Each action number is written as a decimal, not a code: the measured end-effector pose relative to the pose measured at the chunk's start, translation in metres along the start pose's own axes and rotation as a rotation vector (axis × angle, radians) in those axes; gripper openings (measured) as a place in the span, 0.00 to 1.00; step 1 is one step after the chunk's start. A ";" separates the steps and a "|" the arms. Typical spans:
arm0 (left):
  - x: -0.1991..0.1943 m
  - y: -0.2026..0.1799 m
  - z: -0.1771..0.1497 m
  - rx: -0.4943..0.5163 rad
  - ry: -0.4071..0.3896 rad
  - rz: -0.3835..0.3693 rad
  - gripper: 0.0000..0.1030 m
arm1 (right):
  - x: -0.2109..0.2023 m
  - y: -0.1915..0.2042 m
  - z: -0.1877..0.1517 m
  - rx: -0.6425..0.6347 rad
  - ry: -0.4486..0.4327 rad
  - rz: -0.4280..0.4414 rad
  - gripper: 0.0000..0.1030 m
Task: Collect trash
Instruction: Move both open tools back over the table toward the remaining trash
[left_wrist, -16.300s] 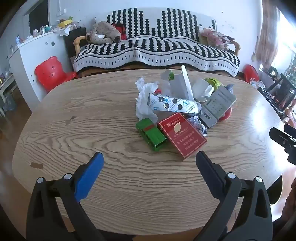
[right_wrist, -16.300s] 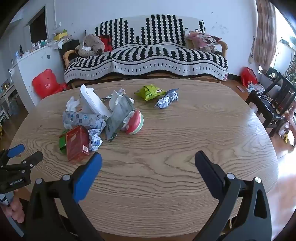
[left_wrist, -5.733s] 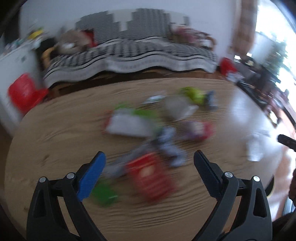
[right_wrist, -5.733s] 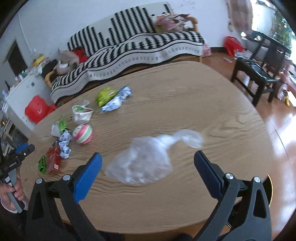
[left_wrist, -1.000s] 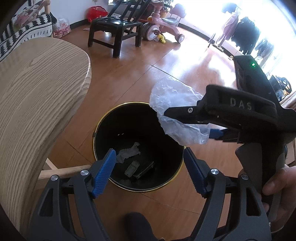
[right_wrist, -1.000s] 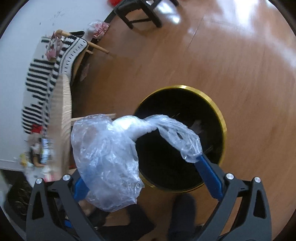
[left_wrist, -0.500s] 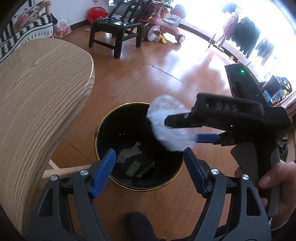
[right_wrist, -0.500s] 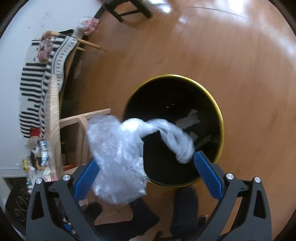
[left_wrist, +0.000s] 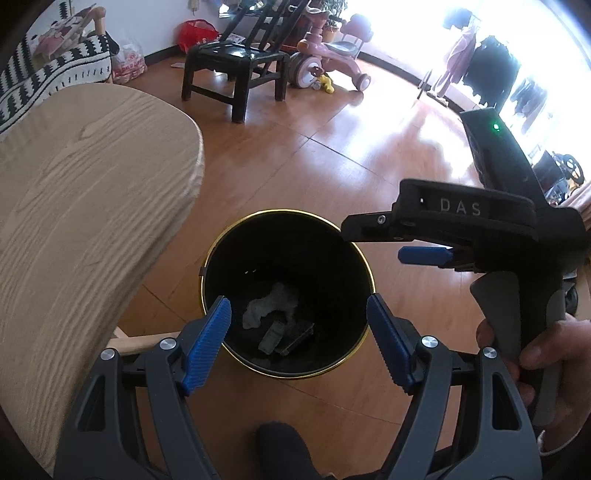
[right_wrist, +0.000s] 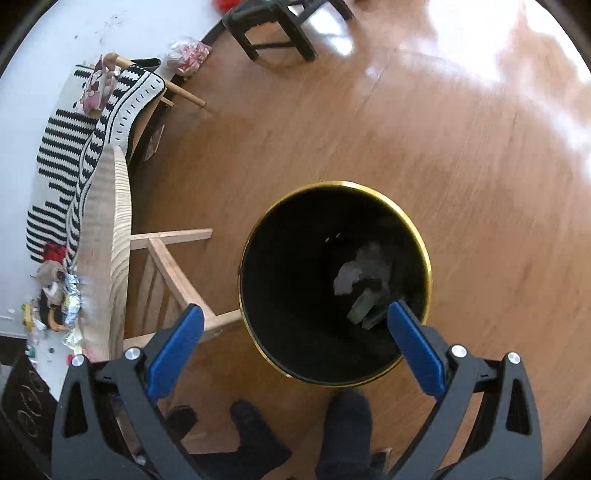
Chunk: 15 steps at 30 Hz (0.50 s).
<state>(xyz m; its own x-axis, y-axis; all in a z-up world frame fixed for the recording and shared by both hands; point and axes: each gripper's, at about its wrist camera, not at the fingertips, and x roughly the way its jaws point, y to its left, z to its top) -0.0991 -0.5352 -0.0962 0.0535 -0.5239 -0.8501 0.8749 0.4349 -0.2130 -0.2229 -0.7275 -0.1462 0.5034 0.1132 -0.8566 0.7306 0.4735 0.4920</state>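
I am holding both grippers over the black, gold-rimmed trash bin (right_wrist: 334, 280) on the wooden floor (right_wrist: 461, 155), and the clear plastic bag that hung from my right gripper's fingers half a second ago is gone from them. In the right wrist view the right gripper (right_wrist: 295, 347) is hanging above the bin's near rim with its blue-padded fingers (right_wrist: 176, 350) spread wide and nothing between them. The bag is no longer showing anywhere outside the bin; inside, against the dark bottom, I am seeing a pale crumpled scrap (right_wrist: 360, 271) and a couple of dim, boxy pieces (right_wrist: 364, 314), but I cannot tell whether the transparent bag is lying among them.

The left gripper (left_wrist: 297, 343) is also hanging just above the bin's near rim, fingers (left_wrist: 207, 349) apart and empty, with the right gripper's black body crossing the far-right side of the bin mouth (left_wrist: 286, 291) in a person's hand (left_wrist: 539, 365).

I am reading this as one piece delivered, not the job finished: just beside the bin, along the edge of the light wood tabletop (right_wrist: 107, 236), silver foil and other small wrappers (right_wrist: 64, 299) are waiting. The next trip should be going back there.
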 end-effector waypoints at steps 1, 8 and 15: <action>-0.007 0.002 0.000 -0.005 -0.010 -0.008 0.72 | -0.009 0.004 0.000 -0.024 -0.031 -0.013 0.94; -0.078 0.025 -0.009 -0.028 -0.115 0.002 0.87 | -0.055 0.068 -0.017 -0.245 -0.246 -0.099 0.94; -0.159 0.106 -0.039 -0.140 -0.204 0.182 0.91 | -0.047 0.191 -0.058 -0.503 -0.281 -0.021 0.94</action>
<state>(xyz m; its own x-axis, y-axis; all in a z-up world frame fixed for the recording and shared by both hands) -0.0333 -0.3775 -0.0025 0.3108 -0.5583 -0.7692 0.7679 0.6244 -0.1430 -0.1342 -0.5914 -0.0210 0.6446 -0.1042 -0.7574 0.4670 0.8381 0.2821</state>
